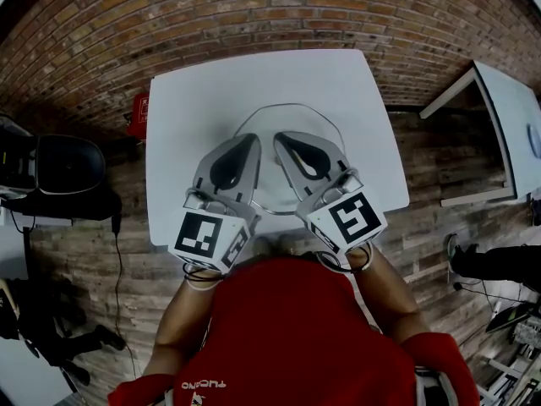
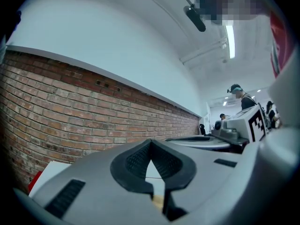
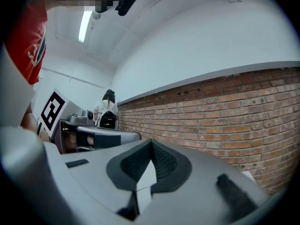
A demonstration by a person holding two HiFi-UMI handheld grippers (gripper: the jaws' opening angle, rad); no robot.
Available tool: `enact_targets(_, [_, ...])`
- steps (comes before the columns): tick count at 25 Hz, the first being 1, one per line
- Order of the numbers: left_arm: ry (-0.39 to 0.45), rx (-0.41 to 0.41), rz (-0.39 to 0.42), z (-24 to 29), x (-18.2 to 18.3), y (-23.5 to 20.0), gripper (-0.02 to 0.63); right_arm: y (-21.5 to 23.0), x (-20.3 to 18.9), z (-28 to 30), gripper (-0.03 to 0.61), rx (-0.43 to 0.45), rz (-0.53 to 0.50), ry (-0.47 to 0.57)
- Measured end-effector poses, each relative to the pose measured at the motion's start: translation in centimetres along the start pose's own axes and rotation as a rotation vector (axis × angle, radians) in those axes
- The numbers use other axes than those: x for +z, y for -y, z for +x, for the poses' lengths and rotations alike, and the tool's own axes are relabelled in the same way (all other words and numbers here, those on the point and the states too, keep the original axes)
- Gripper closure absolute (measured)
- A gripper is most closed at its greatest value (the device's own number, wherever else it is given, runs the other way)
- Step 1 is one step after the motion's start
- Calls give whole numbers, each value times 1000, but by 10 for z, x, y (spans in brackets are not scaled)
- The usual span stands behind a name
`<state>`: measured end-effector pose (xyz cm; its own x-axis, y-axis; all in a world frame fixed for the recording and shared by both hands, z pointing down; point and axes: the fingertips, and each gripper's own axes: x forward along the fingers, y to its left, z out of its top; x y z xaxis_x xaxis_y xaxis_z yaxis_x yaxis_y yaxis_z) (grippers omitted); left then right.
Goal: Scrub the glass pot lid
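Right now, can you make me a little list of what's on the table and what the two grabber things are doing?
table: white table, next to a brick wall
on the table: glass pot lid, see-through and round
left gripper: fingers shut, nothing between them
right gripper: fingers shut, nothing between them
where the grippers are: side by side over the lid, pointing toward the wall
touching the lid: cannot tell
scrubbing tool: none in view

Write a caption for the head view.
Left gripper and right gripper, both shut, over the glass lid on a white table.
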<state>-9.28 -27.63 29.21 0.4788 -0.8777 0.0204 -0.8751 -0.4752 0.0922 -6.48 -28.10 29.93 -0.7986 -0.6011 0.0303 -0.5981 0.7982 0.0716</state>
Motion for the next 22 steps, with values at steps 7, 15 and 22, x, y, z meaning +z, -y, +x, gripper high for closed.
enact_targets(7, [-2, -8, 9, -1, -1, 0, 597, -2, 0, 0, 549, -5, 3, -5])
enact_targets(15, [1, -25, 21, 0, 0, 1, 597, 0, 0, 0, 550, -20, 4, -14])
enact_targets(22, [3, -27, 3, 4, -3, 1, 597, 5, -4, -1, 549, -29, 6, -21])
